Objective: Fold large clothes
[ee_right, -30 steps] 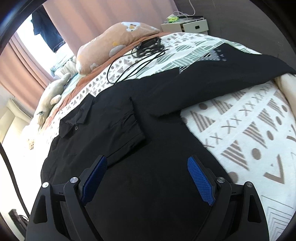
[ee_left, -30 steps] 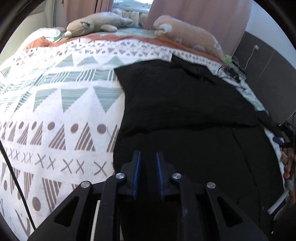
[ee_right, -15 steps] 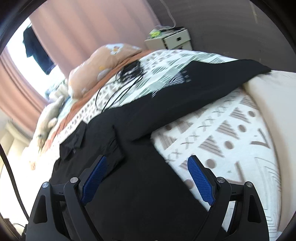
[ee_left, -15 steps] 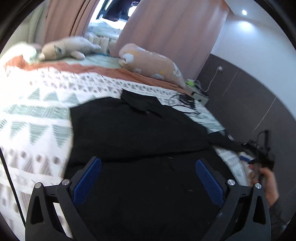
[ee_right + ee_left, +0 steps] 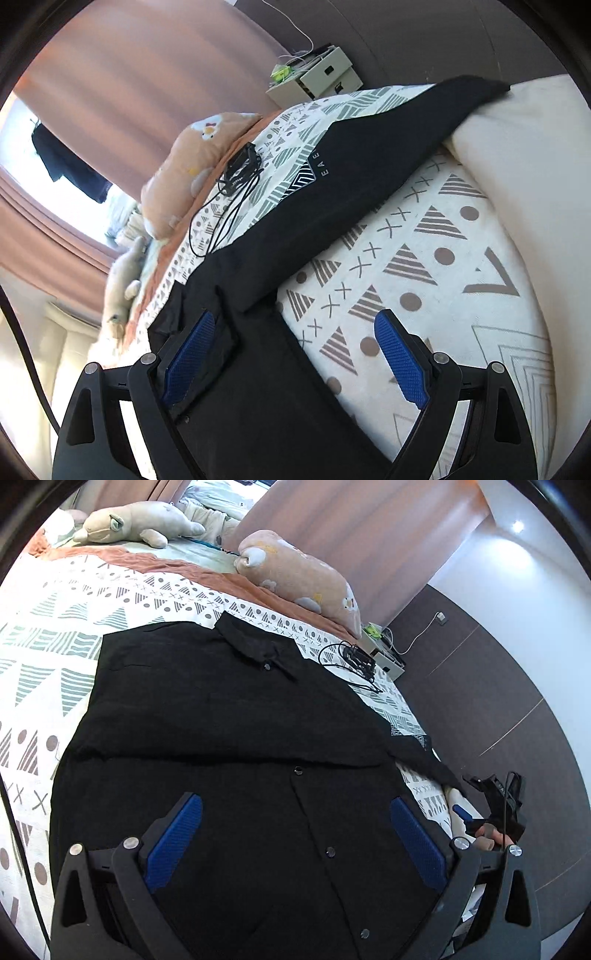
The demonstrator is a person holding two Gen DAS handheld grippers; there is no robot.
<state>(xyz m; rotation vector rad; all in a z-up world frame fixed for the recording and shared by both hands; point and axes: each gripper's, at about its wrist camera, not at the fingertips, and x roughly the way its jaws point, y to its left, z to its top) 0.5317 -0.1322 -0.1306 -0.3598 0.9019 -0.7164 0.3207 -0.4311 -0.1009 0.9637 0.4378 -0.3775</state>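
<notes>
Both grippers stand wide open and hold nothing: the left gripper (image 5: 295, 843) above the buttoned front of the black shirt (image 5: 229, 716), the right gripper (image 5: 295, 363) over the shirt's edge. Blue ribbed pads (image 5: 400, 363) line the fingers. The soft, matte shirt lies flat on a patterned bedspread (image 5: 424, 266), one sleeve (image 5: 369, 166) stretched outward. A peach pillow (image 5: 303, 576) lies beyond the collar.

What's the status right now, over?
Left gripper and right gripper open, holding nothing. Black shirt flat on bed, right sleeve spread out. Cable beside sleeve.
</notes>
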